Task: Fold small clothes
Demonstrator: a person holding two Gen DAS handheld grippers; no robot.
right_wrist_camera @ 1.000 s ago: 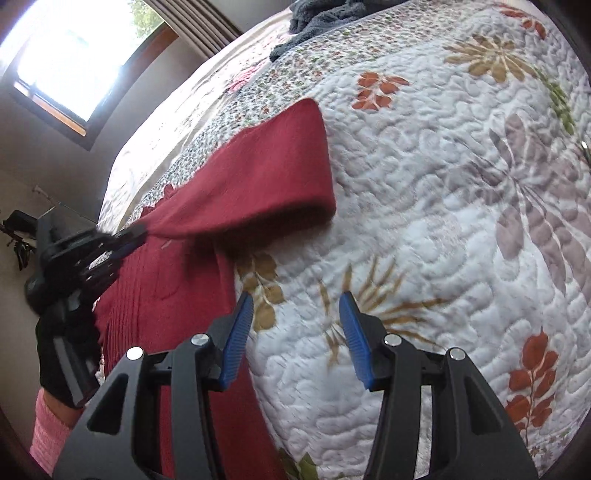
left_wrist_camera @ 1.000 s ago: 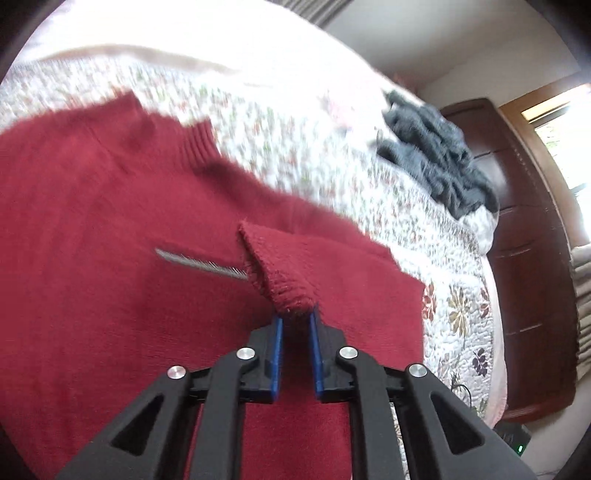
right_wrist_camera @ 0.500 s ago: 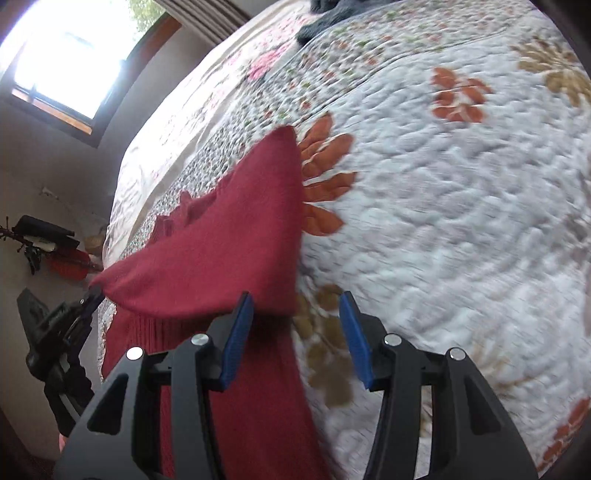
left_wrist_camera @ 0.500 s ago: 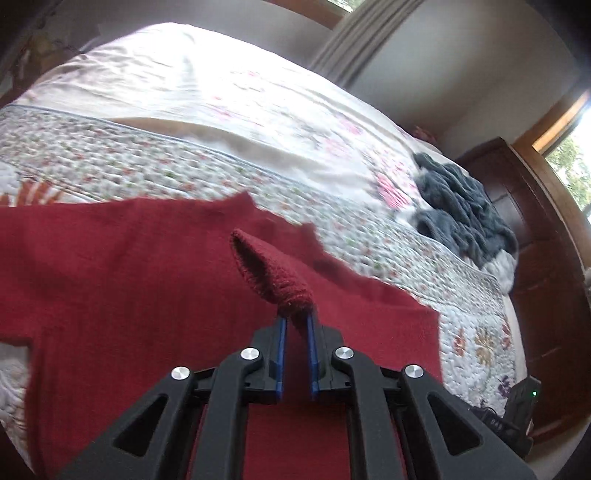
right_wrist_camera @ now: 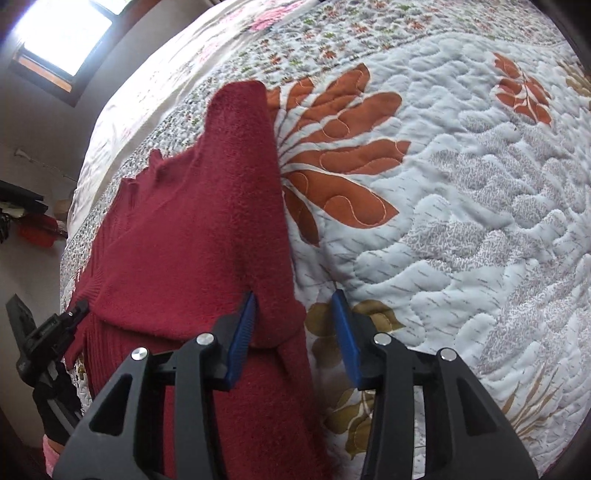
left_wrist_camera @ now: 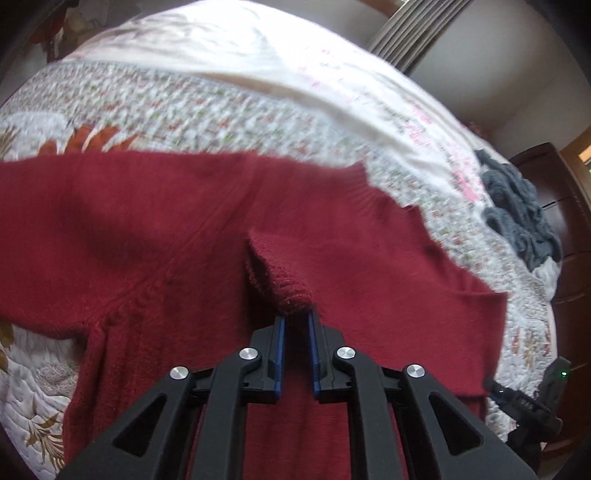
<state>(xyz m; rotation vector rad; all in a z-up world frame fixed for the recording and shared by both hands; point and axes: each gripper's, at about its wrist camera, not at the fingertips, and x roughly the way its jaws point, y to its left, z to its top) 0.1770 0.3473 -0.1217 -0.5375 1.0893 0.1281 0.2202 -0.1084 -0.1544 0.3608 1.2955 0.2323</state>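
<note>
A dark red knitted sweater [left_wrist_camera: 147, 229] lies spread on the floral quilt [left_wrist_camera: 184, 107] of a bed. My left gripper [left_wrist_camera: 295, 319] is shut on the cuff of one sleeve [left_wrist_camera: 280, 280], and holds it folded over the middle of the sweater's body. In the right wrist view the other sleeve [right_wrist_camera: 236, 192] stretches away along the sweater's right side. My right gripper [right_wrist_camera: 294, 314] is open low over the near end of that sleeve, whose outer edge lies between the blue pads [right_wrist_camera: 243, 325]. The left gripper [right_wrist_camera: 48, 332] shows at the far left edge.
A crumpled grey garment [left_wrist_camera: 517, 221] lies on the bed beyond the sweater, near a dark wooden dresser [left_wrist_camera: 569, 229]. The bare quilt [right_wrist_camera: 461, 221] spreads wide to the right of the sleeve. A bright window [right_wrist_camera: 62, 33] is at the far side.
My left gripper carried the cuff further across the sweater's body. My right gripper, still open, closed in on the other sleeve, whose edge now lies between its fingers.
</note>
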